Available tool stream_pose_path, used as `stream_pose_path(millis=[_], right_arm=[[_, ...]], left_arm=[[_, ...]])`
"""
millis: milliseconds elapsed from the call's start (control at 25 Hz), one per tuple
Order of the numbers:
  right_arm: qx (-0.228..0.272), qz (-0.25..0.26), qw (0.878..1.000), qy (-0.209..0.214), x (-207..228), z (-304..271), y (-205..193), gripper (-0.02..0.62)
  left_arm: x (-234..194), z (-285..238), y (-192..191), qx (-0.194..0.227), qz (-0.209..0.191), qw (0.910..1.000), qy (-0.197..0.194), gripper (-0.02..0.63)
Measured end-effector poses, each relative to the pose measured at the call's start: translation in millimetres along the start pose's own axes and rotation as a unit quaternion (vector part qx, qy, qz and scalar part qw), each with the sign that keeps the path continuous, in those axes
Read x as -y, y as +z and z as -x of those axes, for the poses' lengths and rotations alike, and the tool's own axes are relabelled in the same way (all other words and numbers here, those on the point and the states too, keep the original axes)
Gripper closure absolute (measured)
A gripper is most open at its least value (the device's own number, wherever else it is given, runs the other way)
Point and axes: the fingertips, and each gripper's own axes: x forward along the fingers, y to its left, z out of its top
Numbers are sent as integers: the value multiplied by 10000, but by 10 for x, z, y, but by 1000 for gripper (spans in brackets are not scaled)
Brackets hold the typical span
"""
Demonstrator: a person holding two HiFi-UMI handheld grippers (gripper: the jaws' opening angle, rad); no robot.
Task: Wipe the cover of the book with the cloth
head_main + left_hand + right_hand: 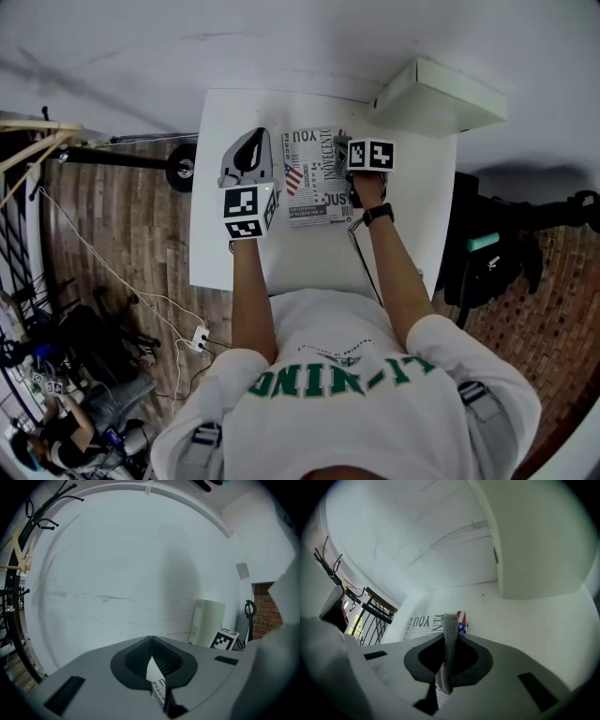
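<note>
The book (314, 178), its cover printed like a newspaper with a small flag, lies in the middle of the white table (412, 216). My left gripper (255, 150) is at the book's left edge. In the left gripper view its jaws (152, 660) are shut on a thin white printed edge of the book (158, 686). My right gripper (352, 155) is over the book's far right corner, shut on the grey cloth (339, 148). In the right gripper view the cloth (449, 639) stands as a strip between the jaws, with the book (423, 621) beyond.
A white box (441, 94) stands on the table's far right corner, close to the right gripper, and shows in both gripper views (534, 536) (206, 620). The wall is just behind the table. Cables (141, 291) lie on the wooden floor at the left.
</note>
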Motion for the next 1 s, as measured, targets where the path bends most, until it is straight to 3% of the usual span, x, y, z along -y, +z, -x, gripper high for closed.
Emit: stream_pose_path(millis=[120, 200, 360, 520, 640, 800, 1000], right_arm=[[-41, 415, 9984, -378, -37, -2, -5, 563], [-95, 427, 9979, -469, -64, -8, -3, 563], [-161, 359, 9991, 176, -515, -135, -84, 561], [-373, 944, 9925, 687, -1191, -317, -254, 561], [-566, 1218, 9880, 763, -1408, -456, -381, 561], [-474, 1325, 9879, 649, -1277, -427, -414, 563], [-173, 859, 9959, 242, -641, -163, -273, 563]], left_arm=[[-68, 28, 15, 54, 29, 10000, 47, 601], [-118, 48, 25, 89, 62, 9999, 93, 601], [-178, 69, 8, 93, 65, 9998, 156, 601], [-203, 114, 48, 104, 27, 9997, 207, 600], [-217, 170, 94, 128, 8, 9996, 248, 601], [-181, 235, 114, 164, -49, 9997, 198, 601], [-142, 207, 16, 55, -70, 9999, 143, 600]])
